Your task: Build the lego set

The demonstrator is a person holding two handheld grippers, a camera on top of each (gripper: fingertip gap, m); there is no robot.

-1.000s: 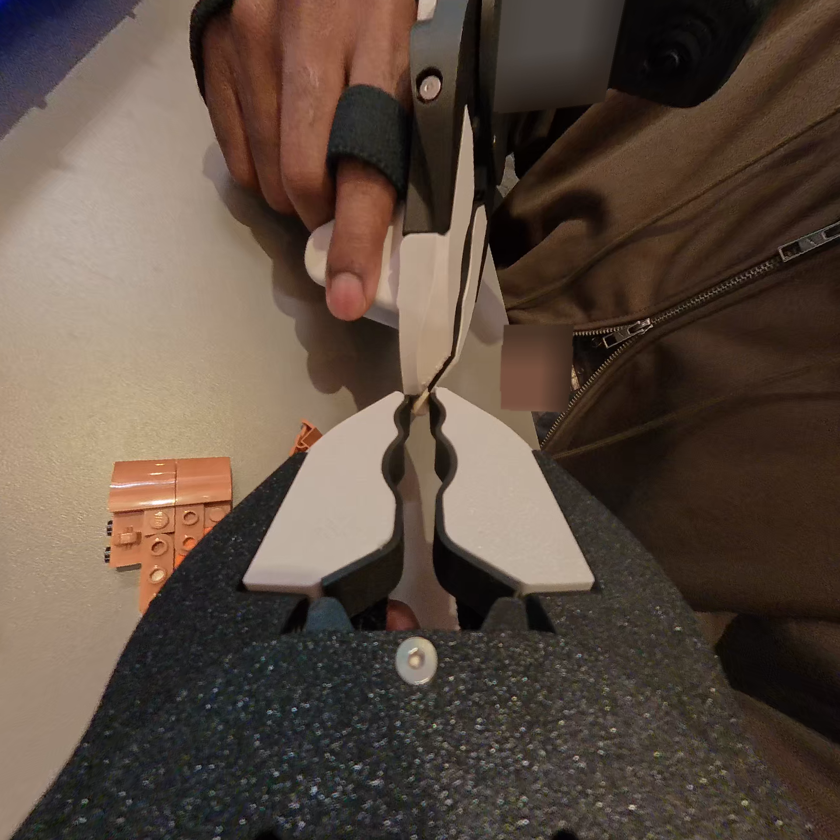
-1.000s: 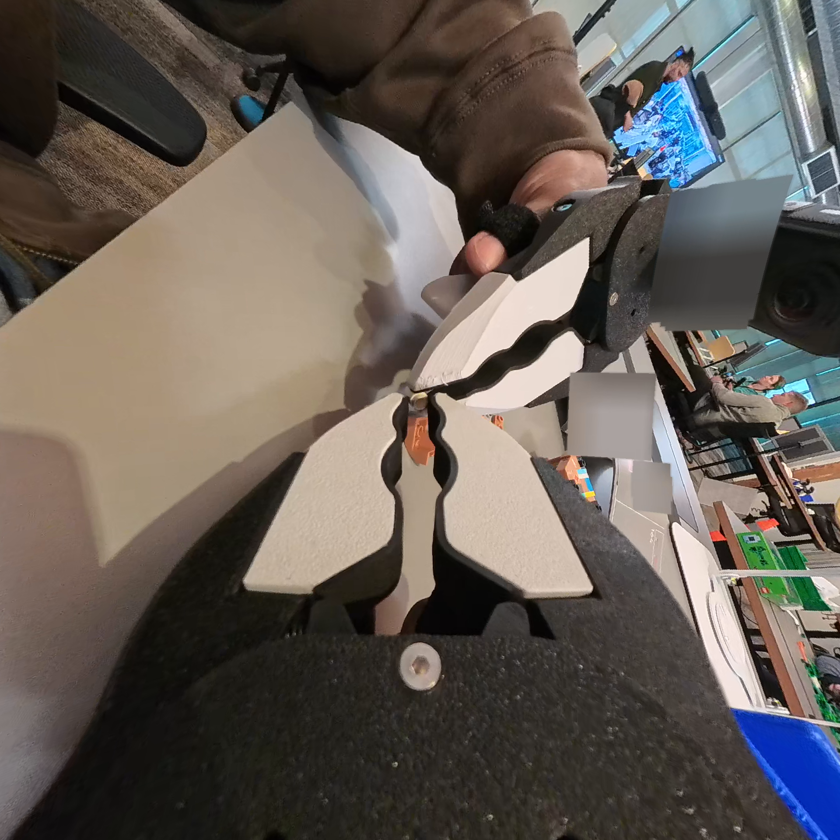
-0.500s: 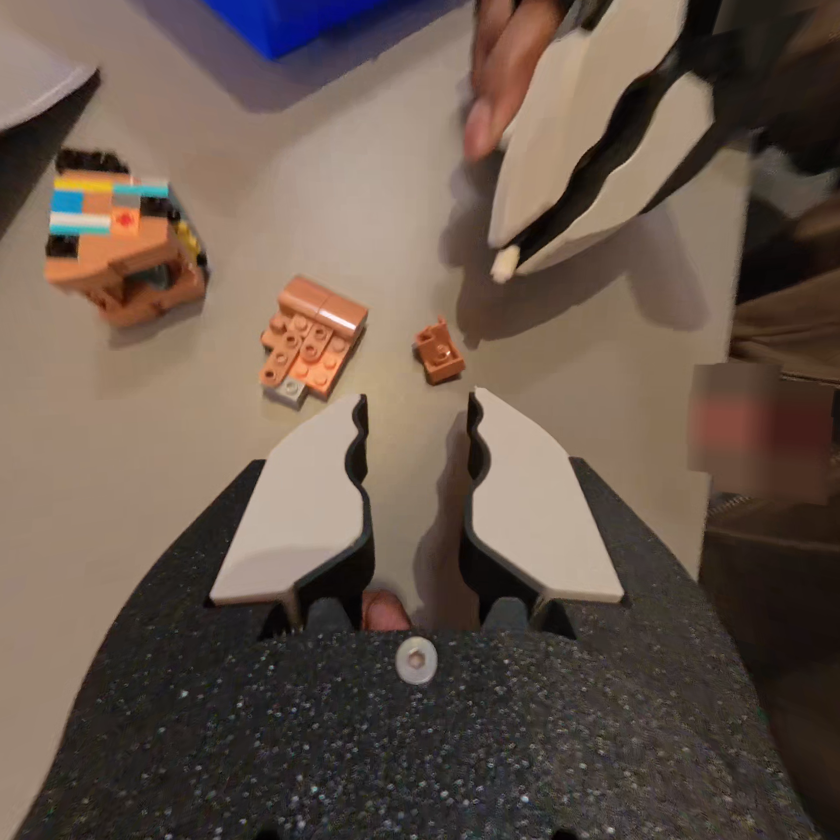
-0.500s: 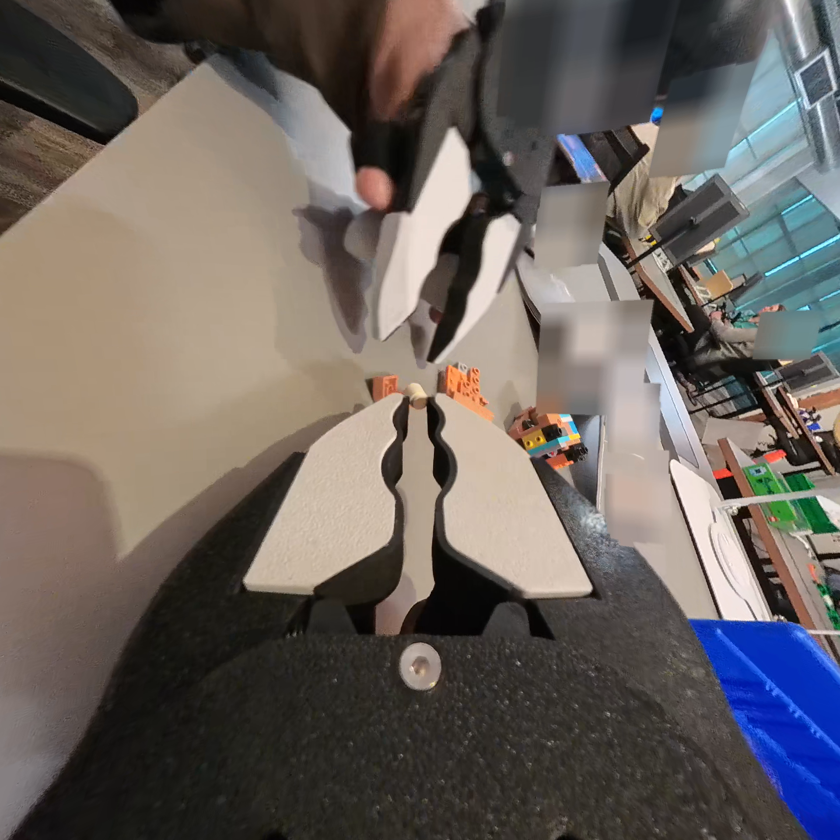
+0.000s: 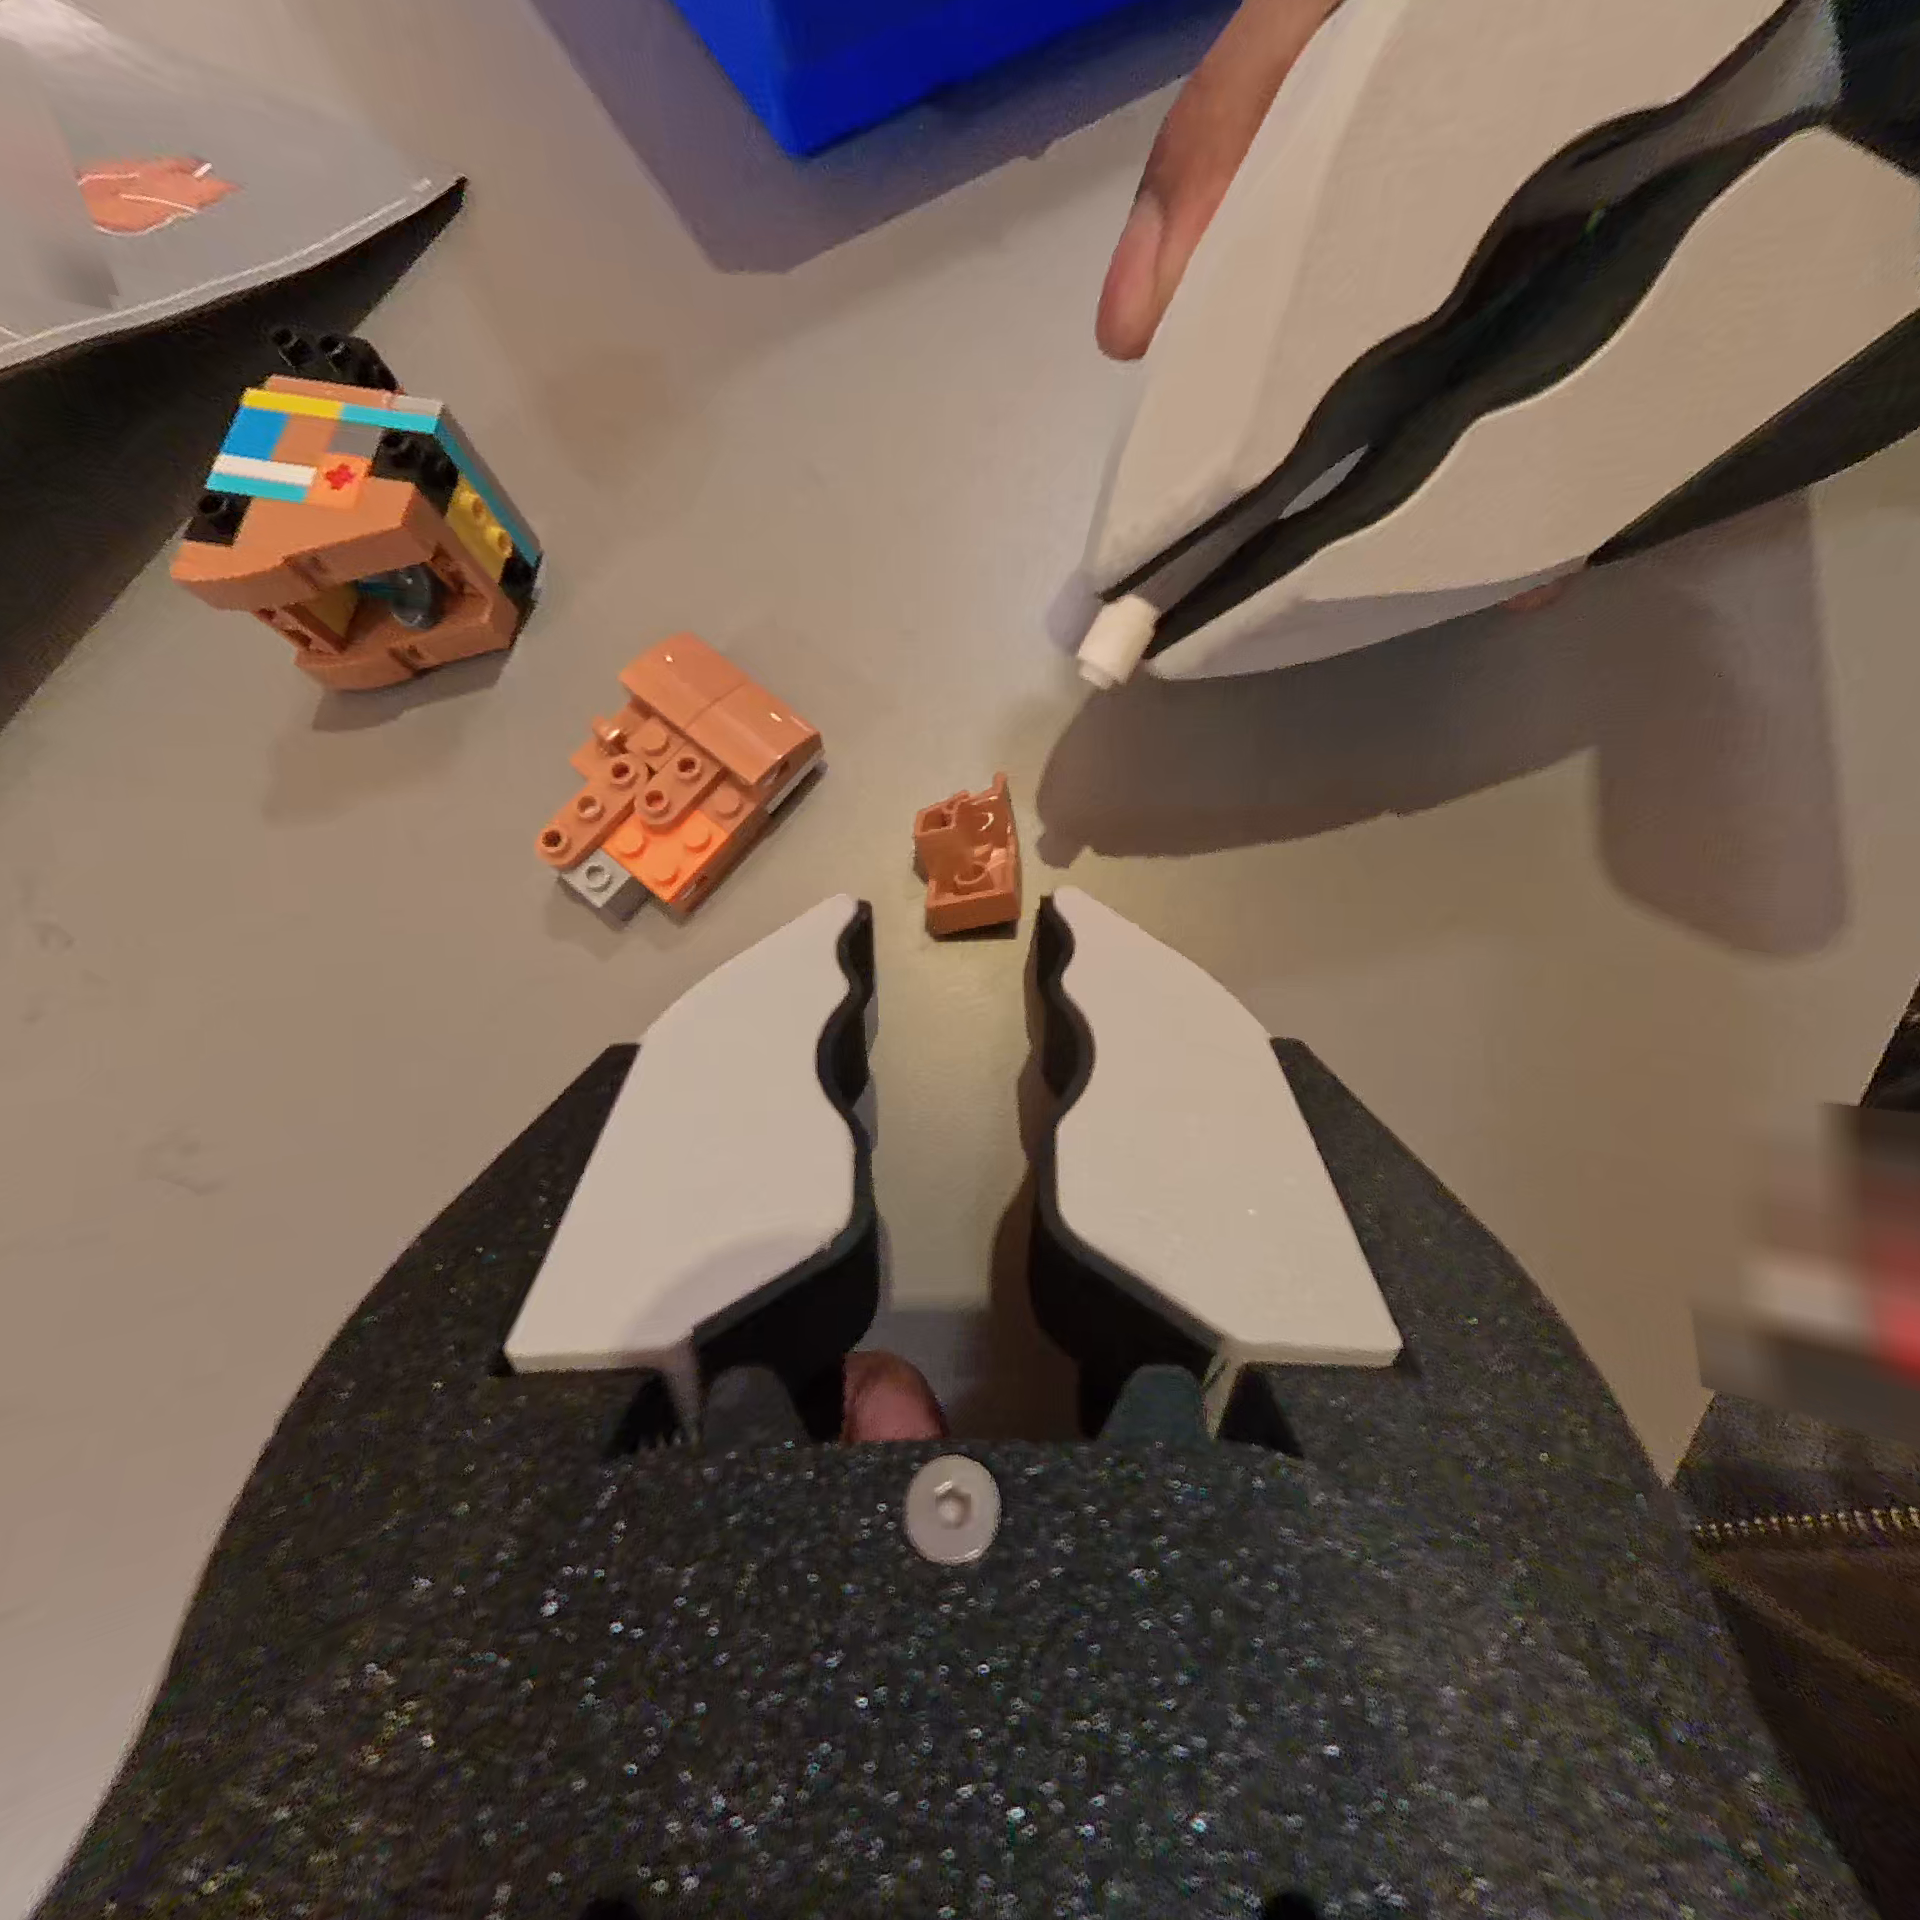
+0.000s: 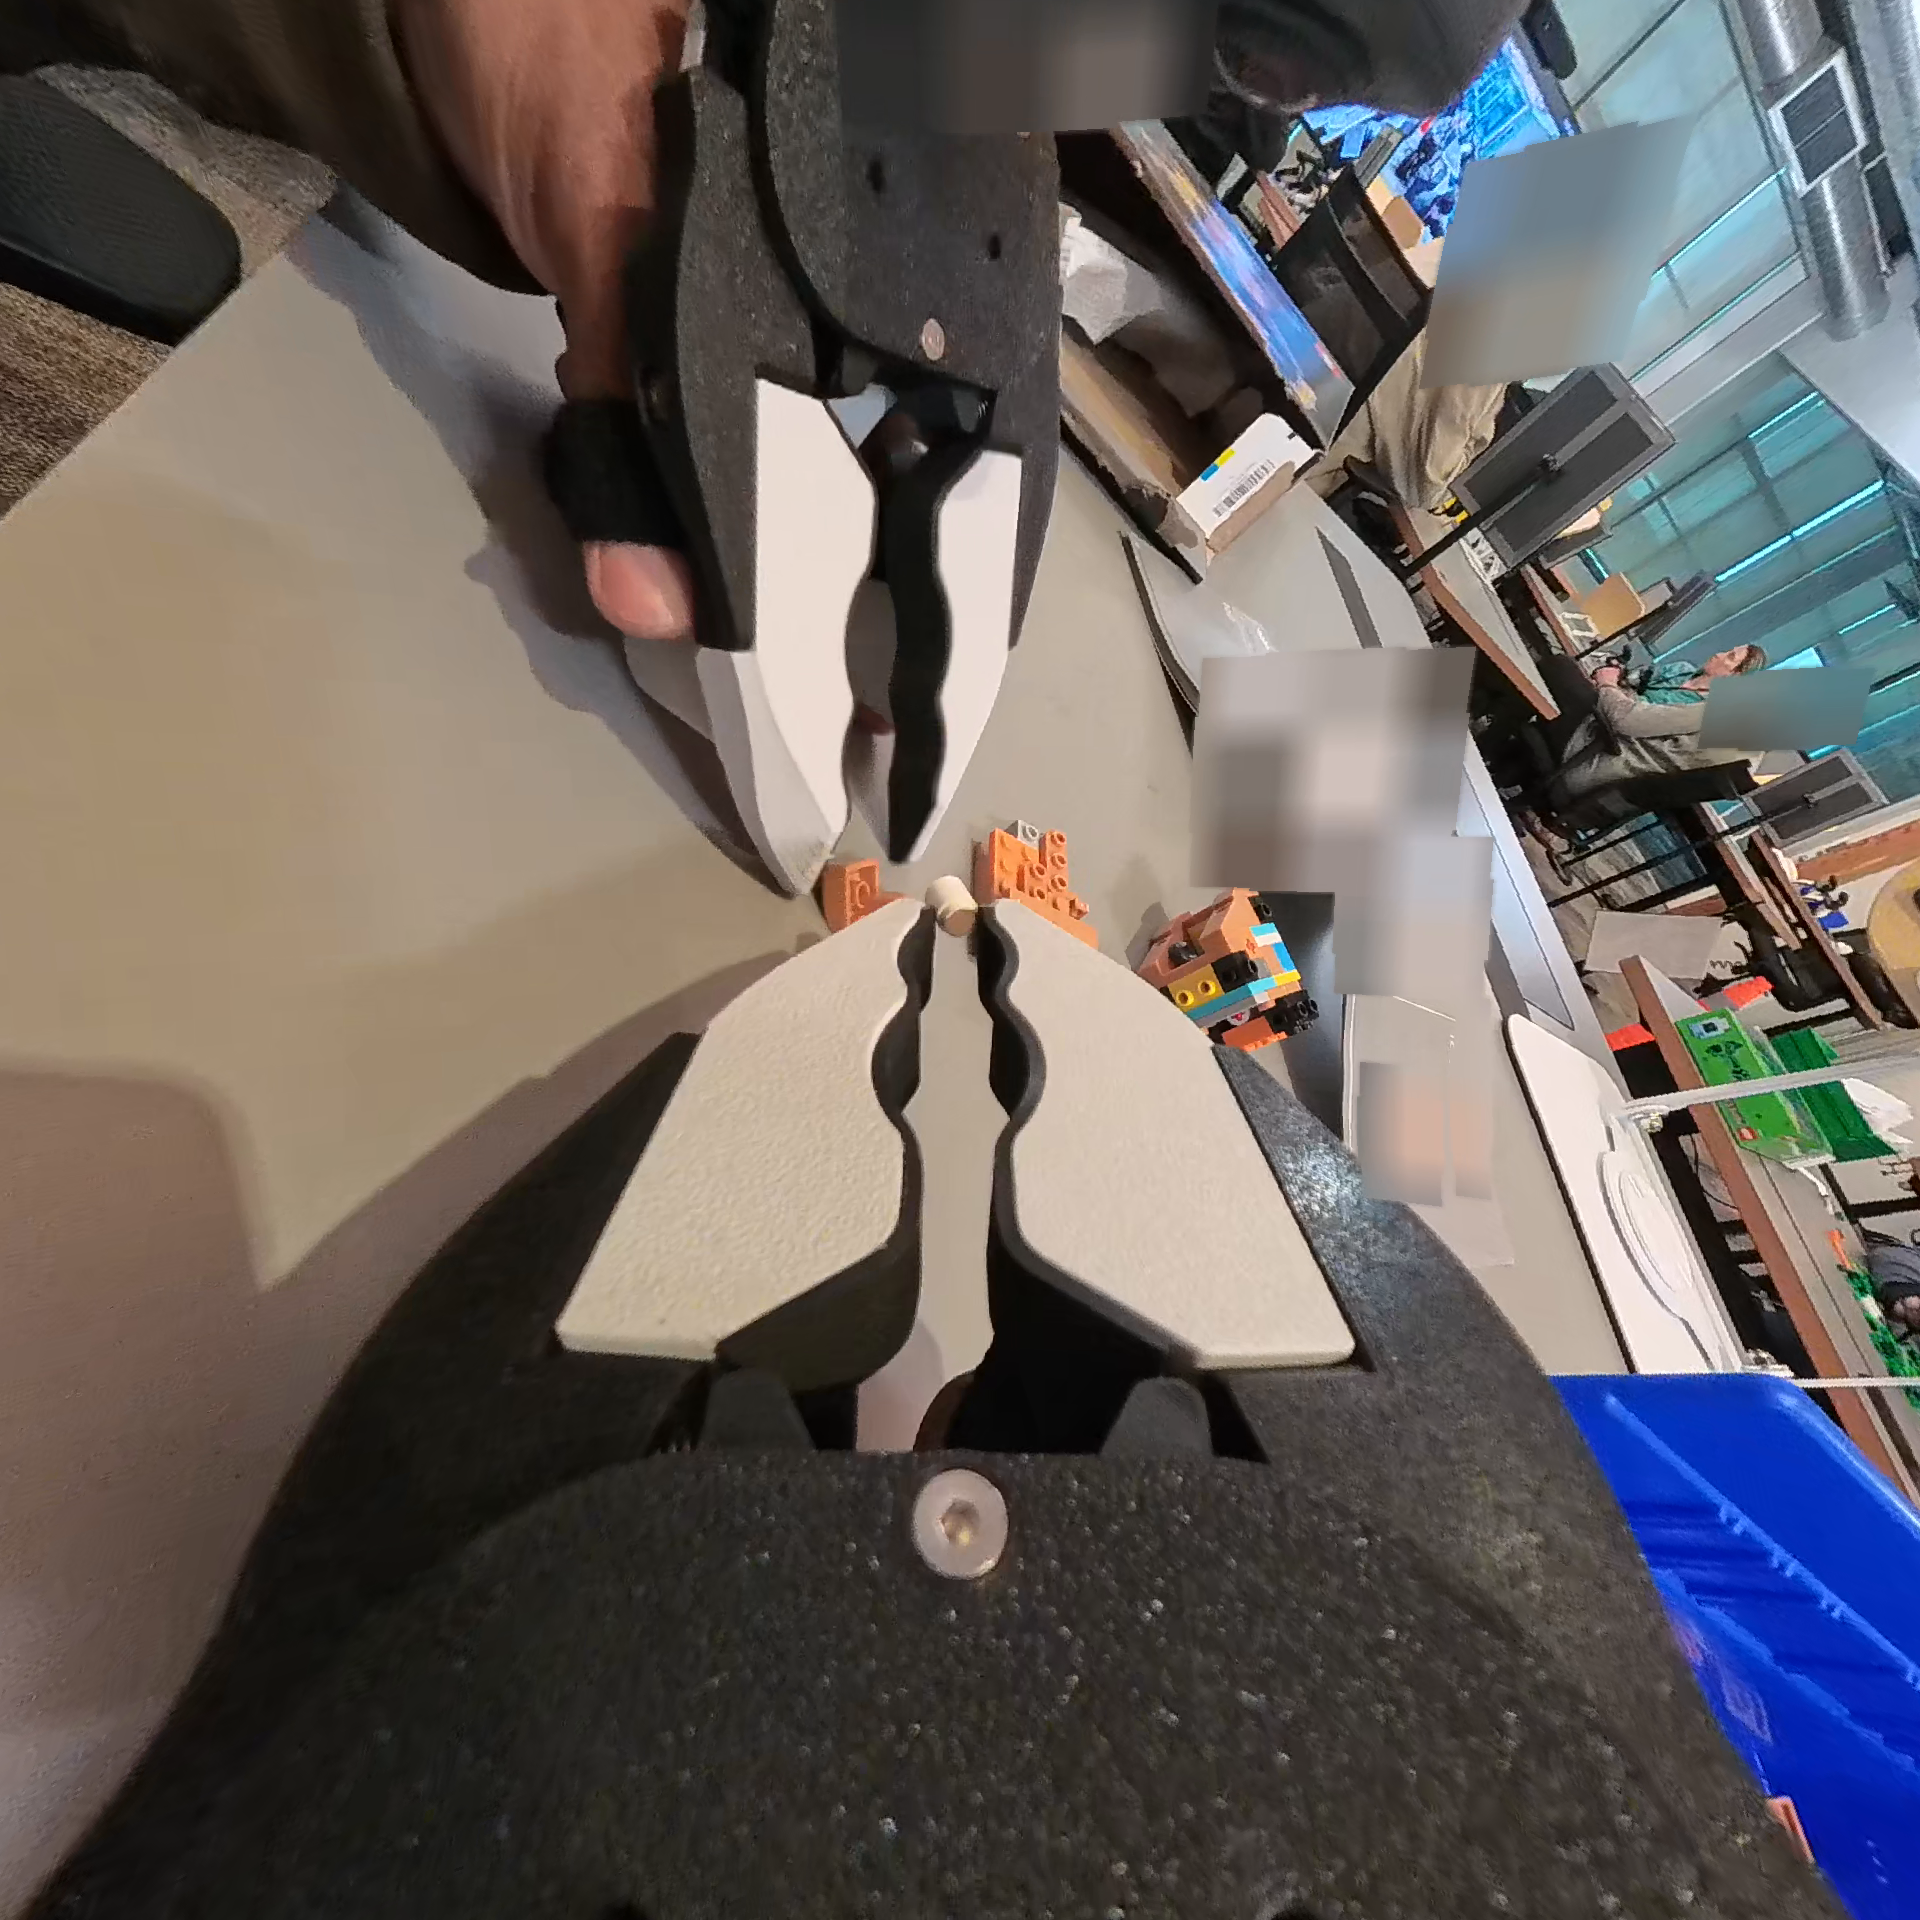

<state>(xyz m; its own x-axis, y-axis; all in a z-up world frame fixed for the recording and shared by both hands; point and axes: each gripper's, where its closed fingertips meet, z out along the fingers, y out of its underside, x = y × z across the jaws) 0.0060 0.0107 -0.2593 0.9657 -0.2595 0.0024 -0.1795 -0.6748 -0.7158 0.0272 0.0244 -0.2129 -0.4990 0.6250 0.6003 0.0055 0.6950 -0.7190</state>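
Left wrist view showed the left gripper (image 5: 951, 904) poised low over the grey table (image 5: 312, 1039), its jaws parted wide and empty, with the small brown bracket piece (image 5: 968, 857) lying on the table just ahead of the gap between its tips. Up to the right, the right gripper (image 5: 1117, 634) was clamped narrowly on a tiny cream round stud (image 5: 1112, 642) that stuck out past its tips. To the left of the bracket sat the flat orange-and-tan plate assembly (image 5: 681, 779), and farther left the larger multicoloured sub-build (image 5: 358, 530) (both untouched, apart from either gripper).

From the right wrist view the same held: the cream stud (image 6: 949, 902) pinched at the tips, the left gripper (image 6: 857, 862) pointing down with its tips beside the bracket (image 6: 854, 894).

The step in hand looked like joining the stud to the bracket. The next move probably called for the left gripper to close squarely on the bracket's sides and lift it steady, leaving its studded face exposed, so the right could press the round piece on.
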